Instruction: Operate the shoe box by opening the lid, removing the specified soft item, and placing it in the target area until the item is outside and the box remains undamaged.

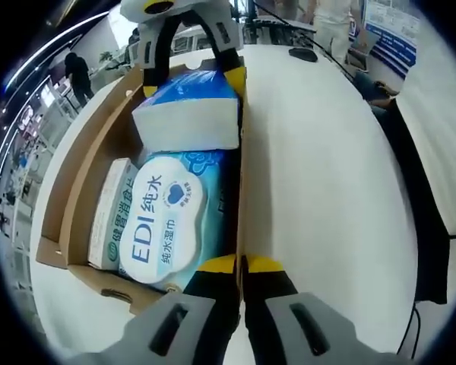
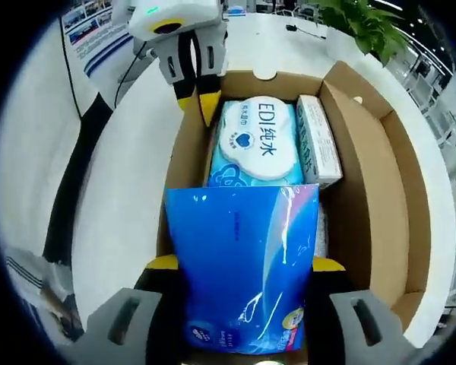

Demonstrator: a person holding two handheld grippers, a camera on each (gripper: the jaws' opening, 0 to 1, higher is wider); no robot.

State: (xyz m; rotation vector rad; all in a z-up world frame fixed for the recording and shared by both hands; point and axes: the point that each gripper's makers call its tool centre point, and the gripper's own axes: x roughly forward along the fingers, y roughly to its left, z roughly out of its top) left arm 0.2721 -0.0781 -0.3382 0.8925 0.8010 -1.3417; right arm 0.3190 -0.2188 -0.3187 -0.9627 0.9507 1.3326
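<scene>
An open cardboard shoe box (image 1: 72, 175) (image 2: 365, 175) lies on the white table. My right gripper (image 2: 245, 264) (image 1: 191, 84) is shut on a soft blue tissue pack (image 2: 239, 228) (image 1: 188, 103), which stands raised at one end of the box, over its contents. My left gripper (image 1: 242, 265) (image 2: 197, 103) is shut on the box's side wall, one jaw inside and one outside. Flat in the box lie a pale blue EDI wet-wipes pack (image 1: 167, 220) (image 2: 251, 137) and, beside it, a narrow white carton (image 1: 110, 217) (image 2: 318, 141).
The white table (image 1: 327, 190) (image 2: 129, 175) stretches wide beside the box, with a dark edge (image 1: 418, 198) along its side. A small black object (image 1: 302, 53) lies far off on it. A green plant (image 2: 365, 23) and people stand in the background.
</scene>
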